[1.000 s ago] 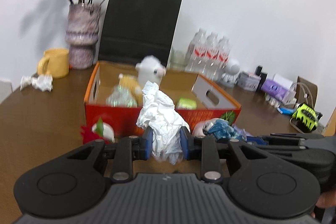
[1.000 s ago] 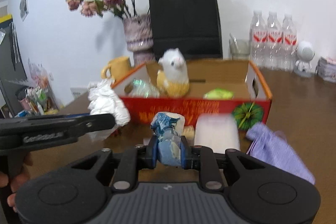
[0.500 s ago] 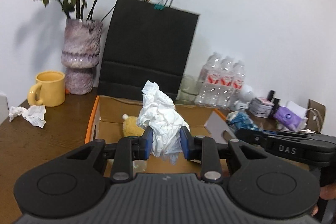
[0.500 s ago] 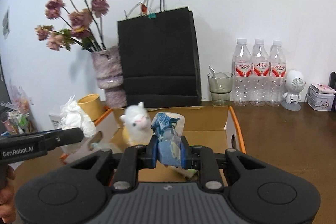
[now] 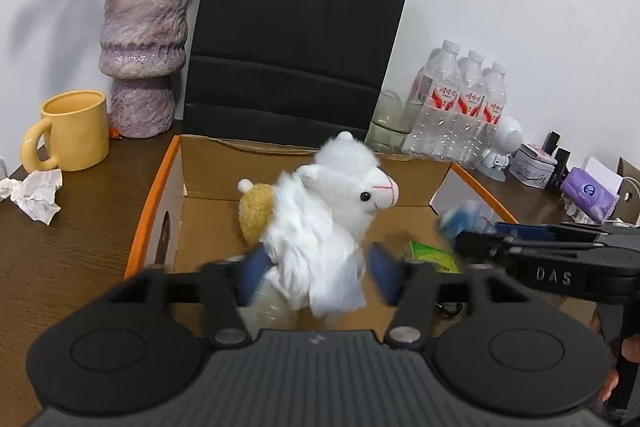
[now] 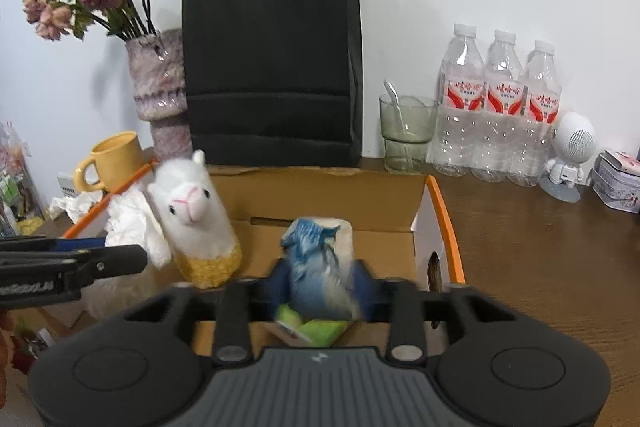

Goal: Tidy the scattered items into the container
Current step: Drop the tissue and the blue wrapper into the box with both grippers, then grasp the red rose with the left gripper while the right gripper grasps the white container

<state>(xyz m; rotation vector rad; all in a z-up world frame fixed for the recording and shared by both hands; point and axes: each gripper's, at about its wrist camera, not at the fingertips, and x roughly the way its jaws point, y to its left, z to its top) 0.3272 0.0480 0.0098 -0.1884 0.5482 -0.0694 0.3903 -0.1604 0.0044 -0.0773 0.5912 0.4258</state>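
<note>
Desk (image 6: pixel 540 267): dark brown wood grain.
Centre: open cardboard box (image 6: pixel 436 211) with orange rim.
Behind box: black paper bag (image 6: pixel 272 67), purple vase (image 5: pixel 144 55), glass (image 6: pixel 406 135), three water bottles (image 6: pixel 500 115).
Left: yellow mug (image 5: pixel 74 131), crumpled tissue (image 5: pixel 38 193) just beside it.
Right: white robot figurine (image 6: pixel 570 151), small tin (image 6: pixel 620 187).

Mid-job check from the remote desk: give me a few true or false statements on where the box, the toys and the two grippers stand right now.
1. A white alpaca plush stands inside the cardboard box. True.
2. The left gripper is over the bare table, away from the box. False: it is over the box, jaws opening, crumpled white tissue between them.
3. The yellow mug sits in the box. False: it stands on the table beside the vase.
4. The right gripper has a blue and white wrapper between its opening jaws. True.
5. Three water bottles lie on their sides. False: they stand upright.
</note>
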